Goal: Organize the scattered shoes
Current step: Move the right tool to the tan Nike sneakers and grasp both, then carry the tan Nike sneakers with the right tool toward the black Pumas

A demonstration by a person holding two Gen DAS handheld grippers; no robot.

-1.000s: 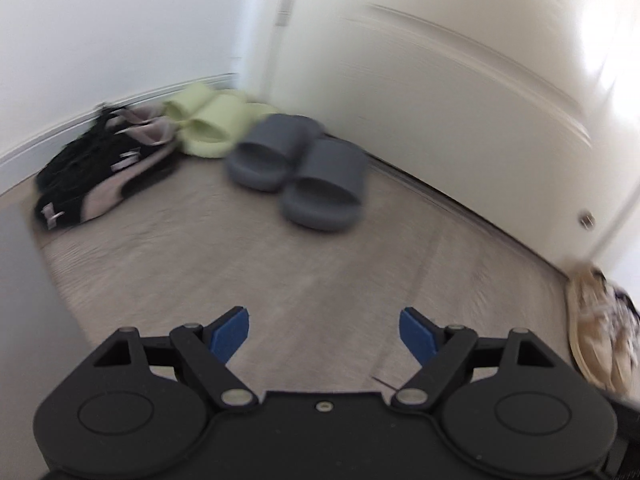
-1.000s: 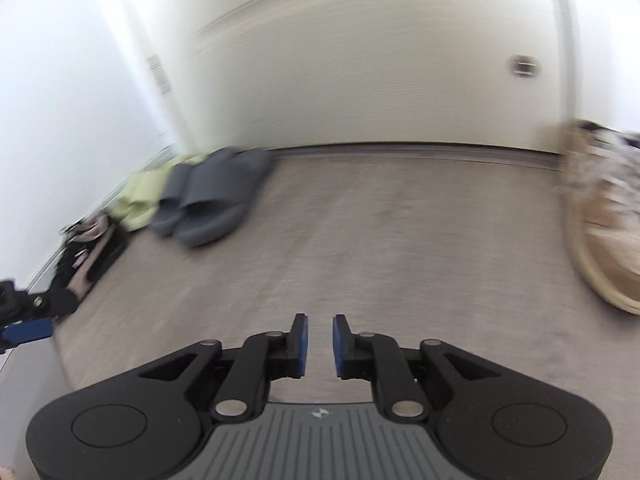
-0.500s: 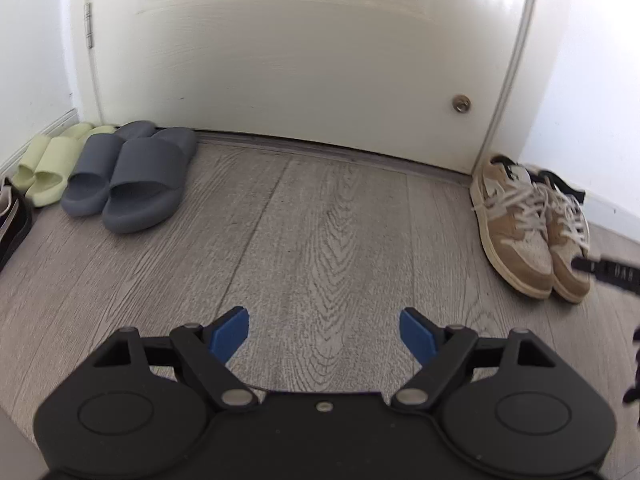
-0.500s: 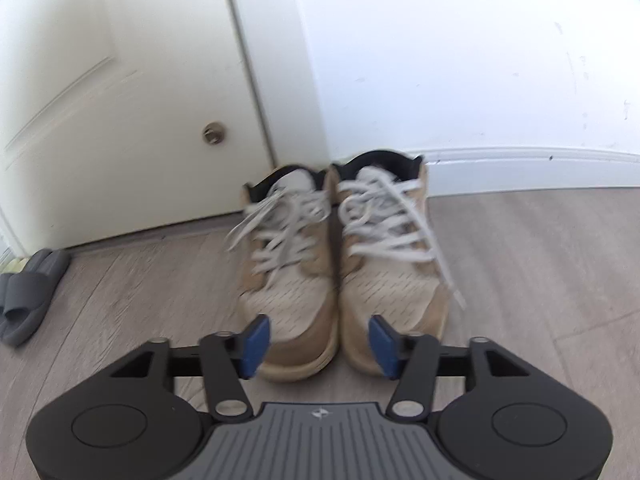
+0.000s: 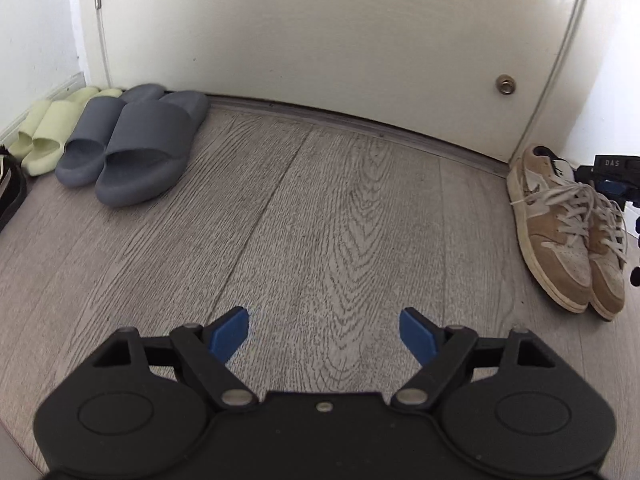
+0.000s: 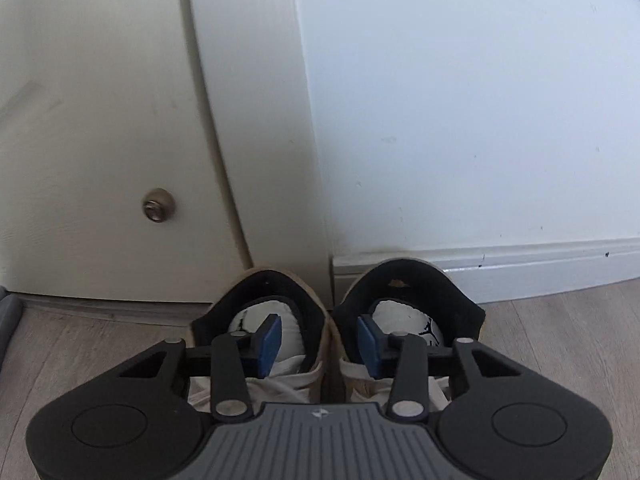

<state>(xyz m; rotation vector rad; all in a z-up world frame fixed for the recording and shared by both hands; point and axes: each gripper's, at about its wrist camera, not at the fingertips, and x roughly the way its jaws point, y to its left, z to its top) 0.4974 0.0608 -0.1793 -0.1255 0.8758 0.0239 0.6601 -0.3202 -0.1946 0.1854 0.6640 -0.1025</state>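
Note:
A pair of tan and white laced sneakers [image 5: 568,232] stands side by side at the right wall, heels toward the corner. In the right wrist view my right gripper [image 6: 320,344] is open right over them. One blue fingertip [image 6: 269,344] sits inside the left sneaker's [image 6: 276,292] mouth, the other inside the right sneaker's [image 6: 420,280] mouth. The two inner collars lie between the fingers. My left gripper [image 5: 324,334] hangs open above bare floor with nothing in it. The right gripper [image 5: 612,180] shows at that view's right edge.
Grey slides [image 5: 132,148] and lime slides [image 5: 48,132] are lined up by the door's left side, with a black shoe [image 5: 10,188] at the left edge. A white door [image 5: 340,40] with a round metal fitting [image 6: 159,205] and a baseboard [image 6: 520,264] bound the floor.
My right gripper has moved forward and down onto the sneakers, and its fingers now sit inside the shoe mouths. The left gripper has drifted slightly closer to the floor, still open.

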